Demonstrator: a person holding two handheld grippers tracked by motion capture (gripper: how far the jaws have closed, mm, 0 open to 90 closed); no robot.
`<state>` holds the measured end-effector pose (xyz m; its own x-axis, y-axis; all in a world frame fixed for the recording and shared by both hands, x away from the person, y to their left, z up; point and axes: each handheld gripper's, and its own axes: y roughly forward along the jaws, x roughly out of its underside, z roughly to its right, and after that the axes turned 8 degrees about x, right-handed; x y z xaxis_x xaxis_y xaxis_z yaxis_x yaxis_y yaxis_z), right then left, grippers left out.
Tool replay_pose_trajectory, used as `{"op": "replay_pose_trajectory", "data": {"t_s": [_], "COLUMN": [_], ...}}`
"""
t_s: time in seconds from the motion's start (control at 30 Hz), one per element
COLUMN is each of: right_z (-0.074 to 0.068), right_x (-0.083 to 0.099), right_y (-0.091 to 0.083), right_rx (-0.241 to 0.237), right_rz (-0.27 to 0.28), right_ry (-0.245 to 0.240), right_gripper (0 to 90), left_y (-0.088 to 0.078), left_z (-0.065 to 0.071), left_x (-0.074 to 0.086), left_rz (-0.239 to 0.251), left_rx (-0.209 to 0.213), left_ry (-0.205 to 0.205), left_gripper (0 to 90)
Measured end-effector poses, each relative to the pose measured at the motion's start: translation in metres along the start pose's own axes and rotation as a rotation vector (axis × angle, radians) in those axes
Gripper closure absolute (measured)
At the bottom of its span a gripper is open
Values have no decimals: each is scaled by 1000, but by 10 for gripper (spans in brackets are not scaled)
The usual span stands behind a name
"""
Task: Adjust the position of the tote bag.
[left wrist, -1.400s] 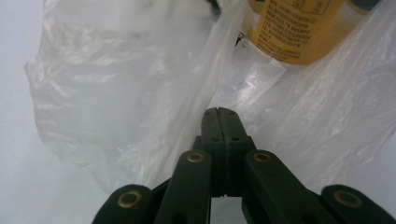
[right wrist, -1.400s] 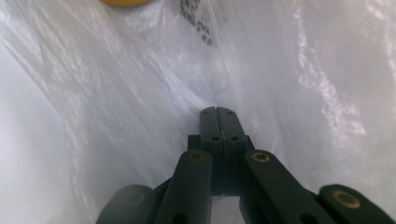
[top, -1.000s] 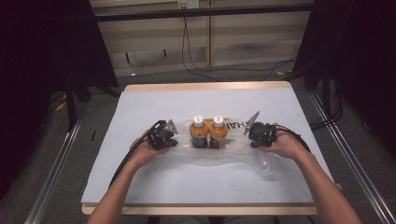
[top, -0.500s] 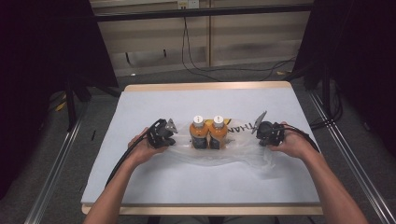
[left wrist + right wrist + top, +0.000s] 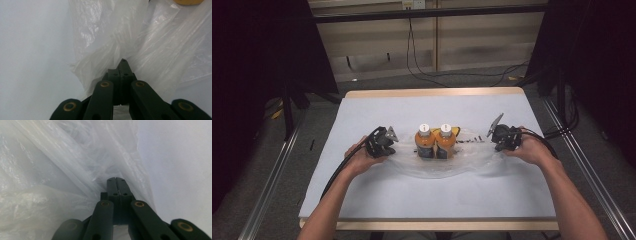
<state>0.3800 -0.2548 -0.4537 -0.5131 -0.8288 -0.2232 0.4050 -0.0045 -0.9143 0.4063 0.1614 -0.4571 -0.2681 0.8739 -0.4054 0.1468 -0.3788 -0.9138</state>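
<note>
So the clear plastic bag is lying flat across the middle of the surface, with two orange bottles standing upright side by side in it. The left hand-held gripper has its jaws pinched tight on the bag's left edge, and the right hand-held gripper is clamped on the right edge. In the high view the two are well apart, one on each side of the bottles.
</note>
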Motion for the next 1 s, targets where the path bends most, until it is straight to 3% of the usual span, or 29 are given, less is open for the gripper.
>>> {"op": "replay_pose_trajectory", "data": {"t_s": [0.1,0.27,0.33,0.43,0.6,0.8,0.93,1.0], "right_z": [2,2,1,0,-4,-6,-5,-3], "right_x": [0,-5,-8,-8,-9,-8,-3,1], "right_y": [2,4,4,3,2,0,1,0], "right_rx": [-5,-4,-5,-22,-39,-40,-1,-16], "right_rz": [19,37,47,53,54,58,50,63], "right_ry": [33,39,31,30,25,11,0,29], "right_gripper": [900,900,900,900,900,900,900,900], "left_y": [-2,-7,-8,-10,-14,-16,-16,-16], "left_z": [-1,-3,-3,-5,-2,-5,-3,-3], "left_x": [4,13,20,30,35,42,42,43], "left_rz": [5,0,30,87,62,91,81,89], "left_rx": [7,33,49,86,90,97,81,84], "left_ry": [-6,-15,-15,-52,-29,-80,-65,-74], "left_gripper": [900,900,900,900,900,900,900,900]}}
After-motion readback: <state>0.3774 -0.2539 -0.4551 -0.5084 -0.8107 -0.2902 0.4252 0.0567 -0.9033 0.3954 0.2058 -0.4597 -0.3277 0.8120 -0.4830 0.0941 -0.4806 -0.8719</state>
